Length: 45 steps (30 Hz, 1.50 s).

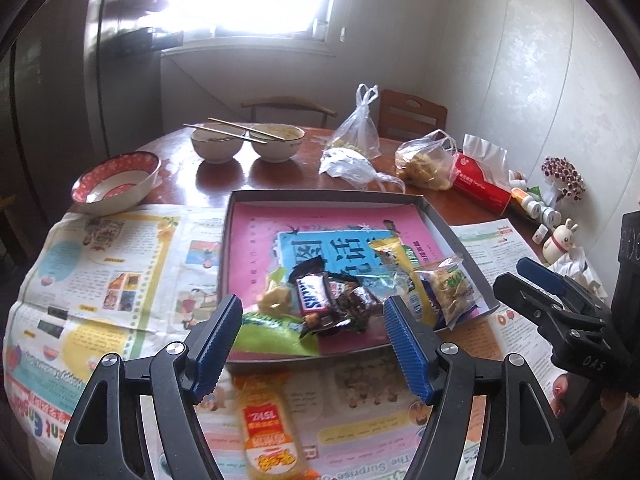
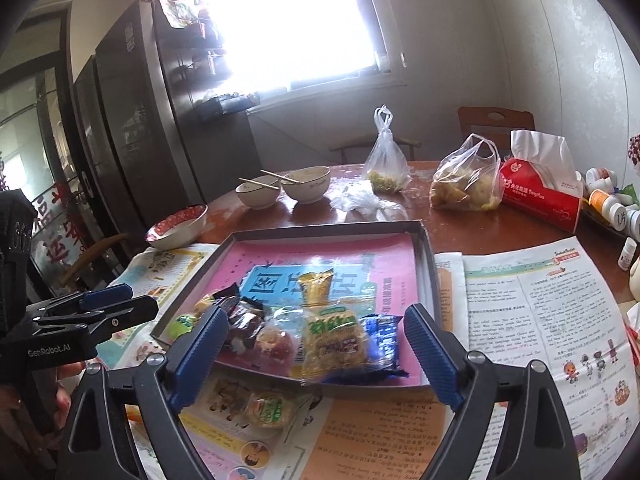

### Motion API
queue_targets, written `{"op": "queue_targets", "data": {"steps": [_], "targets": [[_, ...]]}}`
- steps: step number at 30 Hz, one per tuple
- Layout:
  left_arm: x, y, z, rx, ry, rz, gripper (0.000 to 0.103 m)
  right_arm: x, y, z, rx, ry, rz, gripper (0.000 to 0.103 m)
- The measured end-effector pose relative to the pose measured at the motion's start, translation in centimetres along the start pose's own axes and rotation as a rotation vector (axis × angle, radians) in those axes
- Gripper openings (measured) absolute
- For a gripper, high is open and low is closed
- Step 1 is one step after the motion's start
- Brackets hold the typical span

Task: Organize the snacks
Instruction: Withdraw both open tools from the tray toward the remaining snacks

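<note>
While both the left gripper (image 1: 312, 344) and right gripper (image 2: 316, 356) gape empty, the light, crinkly orange snack packet (image 1: 269, 436) suits a mid-body pinch.

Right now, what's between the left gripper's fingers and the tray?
In the left wrist view, an orange snack packet lies on the newspaper, between the open left gripper and the tray.

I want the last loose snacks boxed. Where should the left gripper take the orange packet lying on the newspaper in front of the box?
Grip the orange packet across its narrow middle, coming straight down. It lies flat and lengthwise below the left gripper, whose open jaws look wide enough to span its width.
</note>
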<state>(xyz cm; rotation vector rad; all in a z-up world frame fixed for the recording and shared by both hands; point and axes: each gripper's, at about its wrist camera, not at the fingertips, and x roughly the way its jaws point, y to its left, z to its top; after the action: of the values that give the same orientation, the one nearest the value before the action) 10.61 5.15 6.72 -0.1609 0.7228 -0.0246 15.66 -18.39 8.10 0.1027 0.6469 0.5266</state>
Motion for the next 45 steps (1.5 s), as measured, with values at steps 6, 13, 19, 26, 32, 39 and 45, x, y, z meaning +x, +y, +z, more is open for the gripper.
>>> {"op": "queue_targets", "data": {"steps": [6, 13, 19, 26, 32, 39, 45], "targets": [[-0.5, 0.9, -0.9, -0.008, 0.013, 0.022, 0.075, -0.4, 0.8, -0.5, -0.008, 0.011, 0.014, 0.090], [-0.6, 0.6, -2.1, 0.007, 0.038, 0.016, 0.075, -0.8, 1.0, -1.0, 0.015, 0.022, 0.044, 0.091], [-0.8, 0.3, -2.5, 0.015, 0.049, 0.013, 0.075, -0.8, 1.5, -1.5, 0.015, 0.043, 0.056, 0.093], [-1.1, 0.4, -3.0, 0.016, 0.059, 0.011, 0.075, -0.5, 2.0, -2.3, 0.004, 0.071, 0.065, 0.094], [-1.1, 0.6, -3.5, 0.015, 0.074, 0.017, 0.075, -0.4, 2.7, -2.9, -0.010, 0.091, 0.081, 0.098], [-1.0, 0.8, -4.2, 0.026, 0.094, 0.022, 0.075, 0.1, 3.4, -3.7, -0.037, 0.125, 0.066, 0.099], [-0.5, 1.9, -5.4, 0.022, 0.133, 0.040, 0.075, 1.0, 3.5, -4.9, -0.047, 0.169, 0.052, 0.099]]}}
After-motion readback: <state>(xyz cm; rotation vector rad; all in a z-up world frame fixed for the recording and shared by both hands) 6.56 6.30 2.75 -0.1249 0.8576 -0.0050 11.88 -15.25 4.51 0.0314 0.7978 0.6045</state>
